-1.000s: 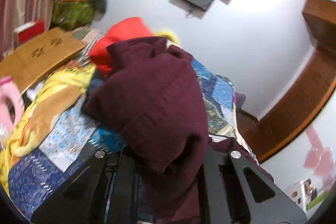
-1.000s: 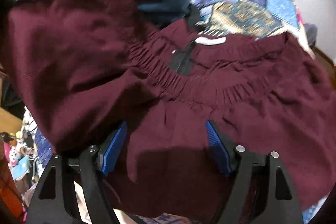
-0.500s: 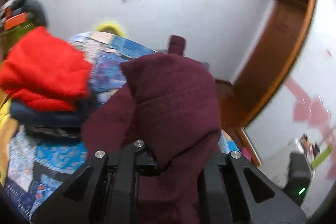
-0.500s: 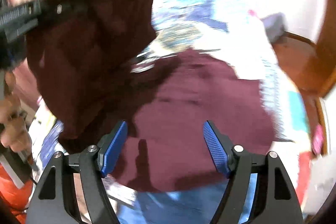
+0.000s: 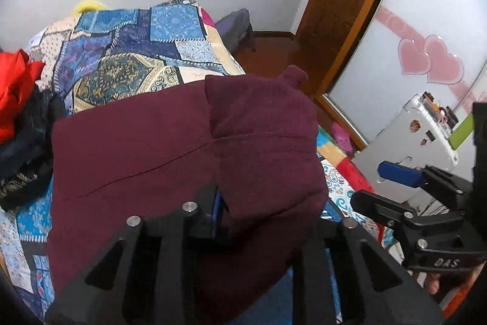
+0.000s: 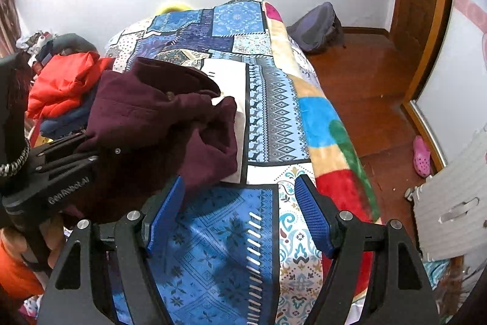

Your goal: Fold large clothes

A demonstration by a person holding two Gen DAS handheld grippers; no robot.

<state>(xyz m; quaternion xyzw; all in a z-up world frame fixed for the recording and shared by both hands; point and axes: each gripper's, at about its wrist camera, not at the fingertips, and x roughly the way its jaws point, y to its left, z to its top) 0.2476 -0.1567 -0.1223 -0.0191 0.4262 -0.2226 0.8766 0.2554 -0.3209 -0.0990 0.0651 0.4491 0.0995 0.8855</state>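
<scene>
A large maroon garment (image 5: 146, 148) lies partly flat on the patchwork bedspread (image 5: 127, 57). My left gripper (image 5: 258, 221) is shut on a bunched fold of it, which drapes over the fingers and hides the tips. In the right wrist view the same garment (image 6: 158, 118) hangs from the left gripper at the left, bunched above the bedspread (image 6: 274, 118). My right gripper (image 6: 240, 218) is open and empty, its blue pads (image 6: 313, 221) over bare bedspread, just right of the garment. It also shows in the left wrist view (image 5: 404, 203) at the right.
A stack of folded clothes with a red piece (image 6: 64, 81) on top sits at the bed's left side. A dark backpack (image 6: 316, 26) lies on the wooden floor. A pink slipper (image 6: 423, 156), a white appliance (image 5: 408, 142) and a wooden door frame (image 5: 344, 5) are to the right.
The left gripper swung the held garment to the right and lowered it across the bed. The right gripper let go of the maroon cloth and now hovers over bare bedspread.
</scene>
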